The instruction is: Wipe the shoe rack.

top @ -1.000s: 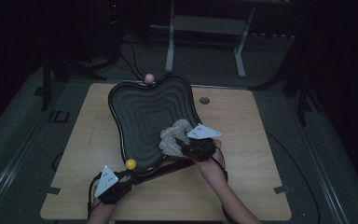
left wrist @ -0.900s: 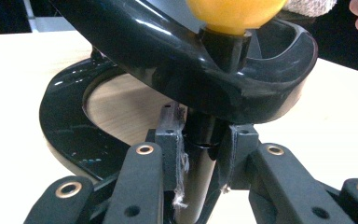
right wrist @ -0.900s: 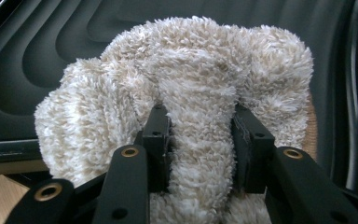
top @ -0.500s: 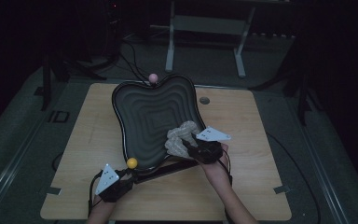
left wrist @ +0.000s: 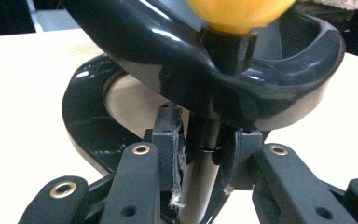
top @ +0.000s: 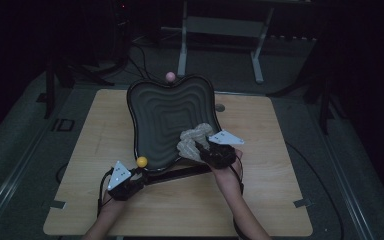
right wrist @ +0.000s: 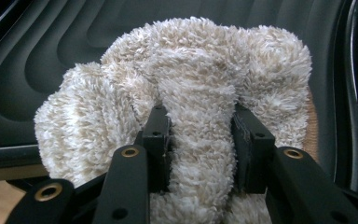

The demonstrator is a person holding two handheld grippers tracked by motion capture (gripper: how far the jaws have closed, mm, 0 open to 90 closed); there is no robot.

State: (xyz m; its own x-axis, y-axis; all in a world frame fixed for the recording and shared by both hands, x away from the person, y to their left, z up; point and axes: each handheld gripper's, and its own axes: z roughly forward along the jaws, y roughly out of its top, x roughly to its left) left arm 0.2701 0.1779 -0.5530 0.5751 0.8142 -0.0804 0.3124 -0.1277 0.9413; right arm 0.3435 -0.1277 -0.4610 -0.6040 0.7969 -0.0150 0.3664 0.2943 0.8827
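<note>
Our left claw [left wrist: 204,154] clamps the stand's post [left wrist: 200,177] under the dark ridged tray [top: 172,117] on the desk [top: 260,200]; our right claw [right wrist: 200,140] pinches a fluffy cloth [right wrist: 186,84] against it. We should brace firmly and wipe along the ridges.

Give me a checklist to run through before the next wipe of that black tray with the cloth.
1. Right hand-held gripper holds the cloth: ok, jaws closed on a fold of it.
2. Cloth touches the tray surface: ok, it lies on the ribbed inside near the right rim.
3. Left hand-held gripper steadies the tray: ok, jaws closed on the black post under the rim, below the yellow ball.
4. Tray rests flat on the table: not ok, it stands tilted up on its stand.
5. Dirt left on the tray: cannot tell, the picture is too dark.
</note>
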